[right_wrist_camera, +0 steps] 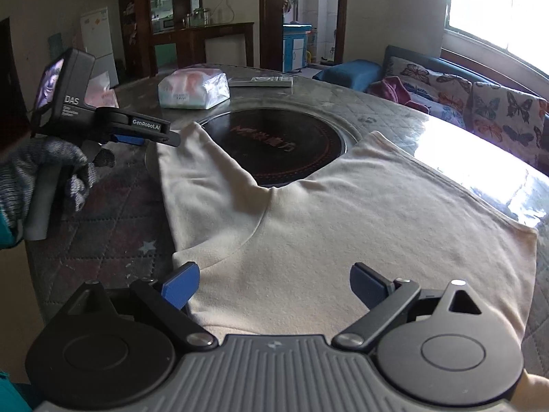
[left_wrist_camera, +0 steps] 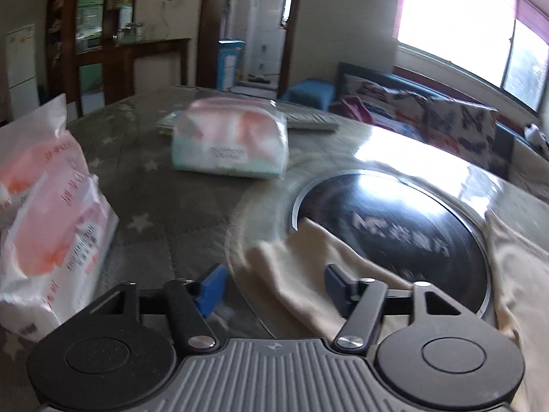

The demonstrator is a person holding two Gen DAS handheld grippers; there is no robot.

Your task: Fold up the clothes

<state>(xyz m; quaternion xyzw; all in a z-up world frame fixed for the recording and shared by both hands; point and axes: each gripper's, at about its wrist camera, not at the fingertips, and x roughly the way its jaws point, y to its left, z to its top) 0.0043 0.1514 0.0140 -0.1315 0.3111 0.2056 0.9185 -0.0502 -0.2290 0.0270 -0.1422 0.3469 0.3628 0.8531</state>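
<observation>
Fingers (parted) beside tissue pack

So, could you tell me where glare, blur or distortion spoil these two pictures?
Left wrist view: motion blur smears the tissue packs, the cream garment and the lettering on the black disc; the window is blown out and glares off the table. Right wrist view: sharper, with the garment crisp, but the window is overexposed and glare whitens the table edge. Both bend straight lines, fisheye style.
</observation>
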